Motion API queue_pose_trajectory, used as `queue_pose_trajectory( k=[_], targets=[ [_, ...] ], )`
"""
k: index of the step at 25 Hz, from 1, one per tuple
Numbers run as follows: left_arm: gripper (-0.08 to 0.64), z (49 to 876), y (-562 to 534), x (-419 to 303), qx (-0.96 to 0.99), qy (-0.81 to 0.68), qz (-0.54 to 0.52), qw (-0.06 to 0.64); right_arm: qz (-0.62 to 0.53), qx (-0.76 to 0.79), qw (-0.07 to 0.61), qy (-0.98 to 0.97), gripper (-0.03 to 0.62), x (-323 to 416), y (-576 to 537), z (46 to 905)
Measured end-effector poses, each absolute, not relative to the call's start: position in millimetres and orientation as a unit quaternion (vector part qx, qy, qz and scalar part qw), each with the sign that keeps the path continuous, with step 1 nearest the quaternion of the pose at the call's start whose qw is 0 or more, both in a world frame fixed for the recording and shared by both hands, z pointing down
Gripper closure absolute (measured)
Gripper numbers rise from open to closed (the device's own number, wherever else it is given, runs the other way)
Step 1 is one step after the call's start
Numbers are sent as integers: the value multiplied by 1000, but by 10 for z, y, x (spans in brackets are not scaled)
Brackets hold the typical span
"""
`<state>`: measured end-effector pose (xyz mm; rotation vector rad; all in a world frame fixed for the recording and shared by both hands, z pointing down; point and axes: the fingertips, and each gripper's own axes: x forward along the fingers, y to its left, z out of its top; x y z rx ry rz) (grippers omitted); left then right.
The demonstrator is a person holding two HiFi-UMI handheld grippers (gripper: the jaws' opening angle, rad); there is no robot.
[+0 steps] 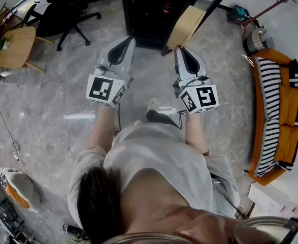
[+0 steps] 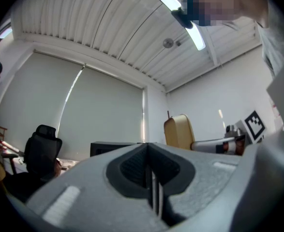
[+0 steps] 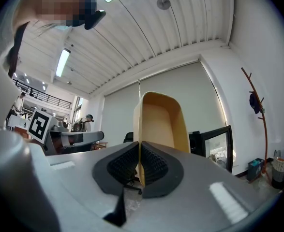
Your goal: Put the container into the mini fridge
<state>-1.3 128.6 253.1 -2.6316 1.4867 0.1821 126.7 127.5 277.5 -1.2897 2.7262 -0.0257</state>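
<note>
My right gripper (image 1: 179, 49) is shut on the rim of a tan, boat-shaped container (image 1: 186, 26), which sticks out ahead of it, toward the fridge. In the right gripper view the container (image 3: 163, 122) rises upright from the closed pads of that gripper (image 3: 139, 148). The black mini fridge (image 1: 153, 8) stands on the floor just ahead; its glass door (image 3: 216, 146) hangs open. My left gripper (image 1: 131, 39) is held level beside the right one, shut with nothing in it (image 2: 148, 149). The container (image 2: 178, 132) shows at its right.
A black office chair (image 1: 62, 4) and a round wooden table (image 1: 14, 46) stand to the left. An orange sofa with a striped cushion (image 1: 278, 111) lines the right wall, with a bin (image 1: 255, 39) and a coat stand (image 3: 258, 124) near it. My feet are on the marble floor (image 1: 52, 116).
</note>
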Motion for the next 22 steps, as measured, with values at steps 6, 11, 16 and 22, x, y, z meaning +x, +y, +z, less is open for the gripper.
queue_pose_trajectory(
  k=[6, 11, 16, 22],
  targets=[
    [558, 2515, 787, 66, -858, 507, 57, 59, -2, -405, 63, 912, 584, 1336, 724, 2754],
    [558, 2523, 403, 217, -852, 517, 56, 62, -3, -390, 63, 919, 584, 1462, 303, 2772],
    [558, 2553, 118, 338, -844, 530, 57, 67, -8, -374, 65, 925, 584, 1555, -33, 2826],
    [558, 2586, -115, 335, -836, 543, 50, 63, -19, -356, 67, 932, 584, 1525, -325, 2877]
  ],
)
